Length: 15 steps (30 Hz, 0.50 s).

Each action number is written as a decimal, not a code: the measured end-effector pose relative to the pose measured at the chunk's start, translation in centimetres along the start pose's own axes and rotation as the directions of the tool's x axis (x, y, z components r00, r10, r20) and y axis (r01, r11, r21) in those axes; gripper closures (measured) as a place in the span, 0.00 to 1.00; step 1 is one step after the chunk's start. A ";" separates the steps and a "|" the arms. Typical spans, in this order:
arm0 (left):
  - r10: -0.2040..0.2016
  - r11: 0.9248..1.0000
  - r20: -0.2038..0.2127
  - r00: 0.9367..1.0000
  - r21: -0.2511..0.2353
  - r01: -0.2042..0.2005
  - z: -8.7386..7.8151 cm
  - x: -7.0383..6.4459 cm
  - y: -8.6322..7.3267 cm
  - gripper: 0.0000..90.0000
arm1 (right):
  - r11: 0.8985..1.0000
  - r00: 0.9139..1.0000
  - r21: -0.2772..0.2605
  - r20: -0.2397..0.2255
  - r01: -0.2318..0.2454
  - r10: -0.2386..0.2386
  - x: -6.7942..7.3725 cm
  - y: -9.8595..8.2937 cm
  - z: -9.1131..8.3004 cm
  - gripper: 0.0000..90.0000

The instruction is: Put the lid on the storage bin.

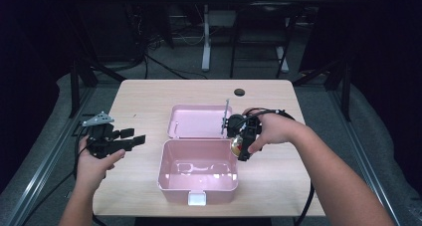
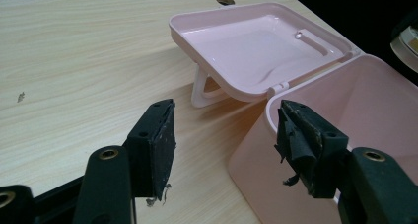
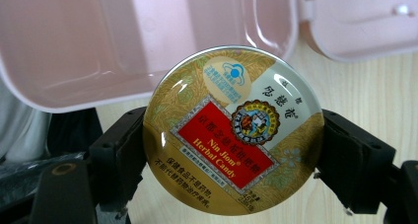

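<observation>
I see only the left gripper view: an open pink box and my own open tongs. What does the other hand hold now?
Observer: The right tongs are shut on a round gold candy tin, gripped at its edges.
Operator: Where is it, relative to the box?
Observer: In the high view it hangs at the back right corner of the pink box, above the rim.
Operator: Is there some lock on the box?
Observer: Yes, a white latch sits on its front wall, on the person's side.

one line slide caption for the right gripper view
Right tongs grip a round herbal candy tin beside the open pink box.
</observation>
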<state>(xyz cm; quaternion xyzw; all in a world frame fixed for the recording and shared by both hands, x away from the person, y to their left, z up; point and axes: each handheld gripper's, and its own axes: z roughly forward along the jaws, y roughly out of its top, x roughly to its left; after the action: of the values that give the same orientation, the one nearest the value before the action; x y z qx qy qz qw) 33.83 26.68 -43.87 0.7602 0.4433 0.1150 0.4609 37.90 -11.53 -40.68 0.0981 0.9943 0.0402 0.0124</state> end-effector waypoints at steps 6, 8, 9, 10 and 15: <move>0.004 1.000 0.001 1.000 0.005 -0.004 0.0 0.0 0.0 0.44 | 0.999 0.999 -0.005 -0.012 0.032 -0.032 1.0 1.2 -0.2 0.22; 0.003 1.000 0.002 1.000 0.006 -0.003 0.0 -0.1 0.0 0.44 | 0.999 0.999 -0.001 -0.015 0.044 -0.044 1.4 1.6 -0.2 0.22; 0.003 1.000 0.002 1.000 0.005 -0.003 0.0 0.0 0.0 0.44 | 0.999 0.999 -0.001 -0.015 0.050 -0.050 1.5 1.8 -0.2 0.22; 0.001 1.000 0.000 1.000 0.002 -0.001 0.0 0.0 0.0 0.44 | 0.998 0.998 0.001 -0.016 0.058 -0.058 1.7 2.0 -0.1 0.22; -0.001 1.000 -0.001 1.000 0.004 0.001 0.0 0.0 0.0 0.44 | 0.996 0.996 0.005 -0.017 0.086 -0.086 2.4 3.0 0.1 0.22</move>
<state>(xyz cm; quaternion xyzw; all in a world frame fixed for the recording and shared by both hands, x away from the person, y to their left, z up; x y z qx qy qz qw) 33.83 26.70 -43.87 0.7608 0.4440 0.1145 0.4593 36.12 -8.10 -40.59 0.0548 0.9978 0.0374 0.0054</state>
